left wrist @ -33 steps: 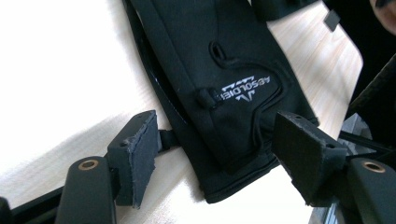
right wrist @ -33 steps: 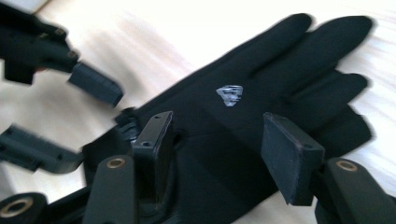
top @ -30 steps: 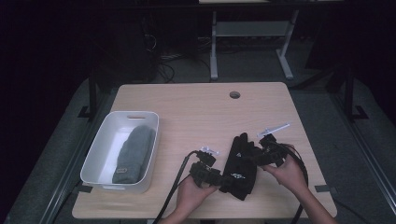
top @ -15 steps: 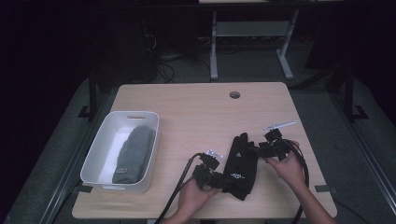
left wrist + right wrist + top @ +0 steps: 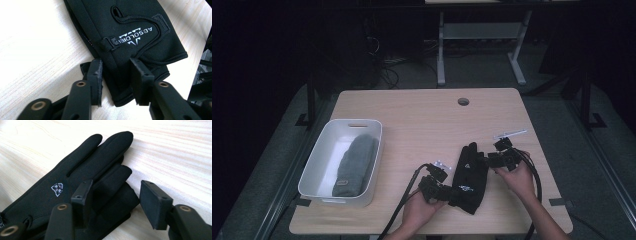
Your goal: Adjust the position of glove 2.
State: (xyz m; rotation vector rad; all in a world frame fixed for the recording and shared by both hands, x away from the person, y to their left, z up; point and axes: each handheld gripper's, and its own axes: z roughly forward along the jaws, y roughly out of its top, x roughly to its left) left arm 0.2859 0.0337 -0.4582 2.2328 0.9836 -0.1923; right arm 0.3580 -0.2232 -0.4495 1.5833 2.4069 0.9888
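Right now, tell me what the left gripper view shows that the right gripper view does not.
Left gripper view alone: the glove's cuff end with white lettering and a small clip, the left gripper astride the cuff edge. Right gripper view alone: the glove's finger end, a small white emblem, and the right gripper at those tips. Both: the black gloves on the wooden table.
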